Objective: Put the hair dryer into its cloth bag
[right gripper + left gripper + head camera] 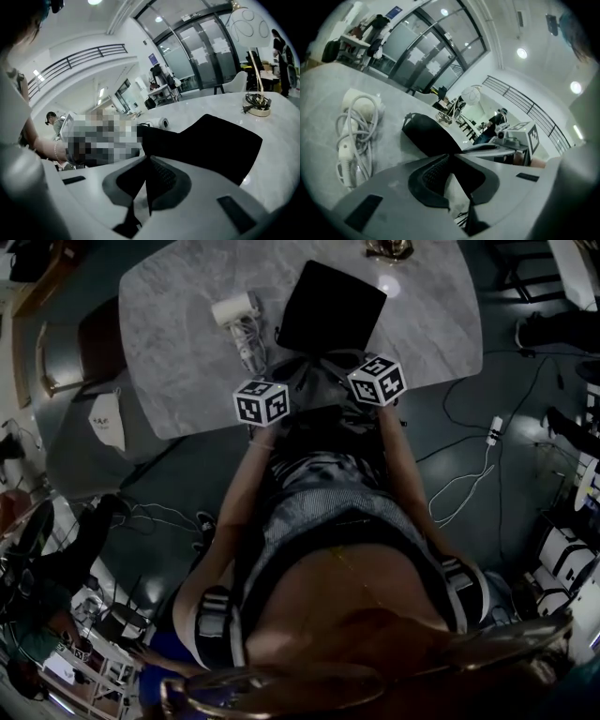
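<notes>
Jaws of the left gripper [453,157] and the right gripper [149,158] are pressed together, each seemingly pinching the near edge of the black cloth bag [330,306], whose fabric runs right up to both tips. The white hair dryer [236,313], its cord bundled beside it, lies on the marble desk [169,352] just left of the bag and is untouched. Judging by this, the task is at its start: the bag must be opened and the dryer lifted in. No brand or label is legible; only square markers on the gripper cubes [261,401] show.
</notes>
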`<state>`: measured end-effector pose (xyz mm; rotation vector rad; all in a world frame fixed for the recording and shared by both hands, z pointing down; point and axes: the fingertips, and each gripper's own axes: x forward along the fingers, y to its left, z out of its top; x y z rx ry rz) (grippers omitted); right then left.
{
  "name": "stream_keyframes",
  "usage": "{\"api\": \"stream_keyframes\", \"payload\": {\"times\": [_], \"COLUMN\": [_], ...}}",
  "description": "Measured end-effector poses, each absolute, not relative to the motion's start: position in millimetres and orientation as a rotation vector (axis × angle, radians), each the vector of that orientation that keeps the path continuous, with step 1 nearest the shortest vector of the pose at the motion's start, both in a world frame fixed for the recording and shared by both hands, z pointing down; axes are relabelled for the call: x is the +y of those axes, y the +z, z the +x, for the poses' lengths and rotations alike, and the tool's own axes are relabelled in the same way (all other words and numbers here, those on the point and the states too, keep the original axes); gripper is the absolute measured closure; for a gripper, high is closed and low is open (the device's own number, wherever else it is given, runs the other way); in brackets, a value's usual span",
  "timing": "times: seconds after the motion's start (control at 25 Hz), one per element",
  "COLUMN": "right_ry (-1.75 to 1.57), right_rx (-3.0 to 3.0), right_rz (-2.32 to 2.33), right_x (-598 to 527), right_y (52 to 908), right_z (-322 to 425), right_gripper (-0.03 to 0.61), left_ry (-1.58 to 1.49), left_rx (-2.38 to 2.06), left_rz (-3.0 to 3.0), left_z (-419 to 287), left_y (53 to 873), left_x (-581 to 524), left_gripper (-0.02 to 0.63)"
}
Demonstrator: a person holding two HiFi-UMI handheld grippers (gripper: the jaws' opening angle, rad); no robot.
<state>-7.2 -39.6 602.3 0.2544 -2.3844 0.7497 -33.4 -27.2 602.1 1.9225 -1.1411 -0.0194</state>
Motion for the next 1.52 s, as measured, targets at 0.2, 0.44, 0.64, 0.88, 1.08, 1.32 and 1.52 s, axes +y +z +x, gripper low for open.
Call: {"api": "stream_keyframes", "payload": {"times": [0.2,0.44,0.64,0.88,1.08,1.32,1.52], "right_ry": [0.754,0.753,0.755,0.754,0.775,0.852,0.924], "right_rx": [-2.403,-2.412,-2.405,-2.399,-2.403,-2.414,-2.432], "right_rz": [0.246,0.245,0.268,0.263,0.250,0.259,0.281], "right_x": [-36.2,-37.8,-42.6,-41.7,-39.9,-40.6,-45.3], "right_y": [600.7,599.3,601.0,602.9,601.5,599.9,596.1], "right_z": [-13.6,-14.8,-10.8,-10.1,-12.5,-12.3,-13.0], "right_gripper": [0.506,0.506,0.506,0.506,0.506,0.506,0.506], "left_ry": [-0.268,-0.342,-0.331,-0.341,-0.330,-0.319,-0.283], "left_rx": [-1.039,-0.982,-0.982,-0.968,-0.963,-0.966,-0.985], "left_rz": [1.801,1.729,1.733,1.743,1.758,1.780,1.825], "left_z": [-38.6,-35.7,-32.9,-31.4,-34.1,-35.1,-36.9], "left_y": [597.2,601.5,603.9,605.9,605.5,601.4,594.3], "left_x": [-38.4,-49.2,-52.8,-50.9,-45.8,-43.8,-45.5], "left_gripper": [0.592,0.480,0.480,0.555,0.574,0.574,0.574]}}
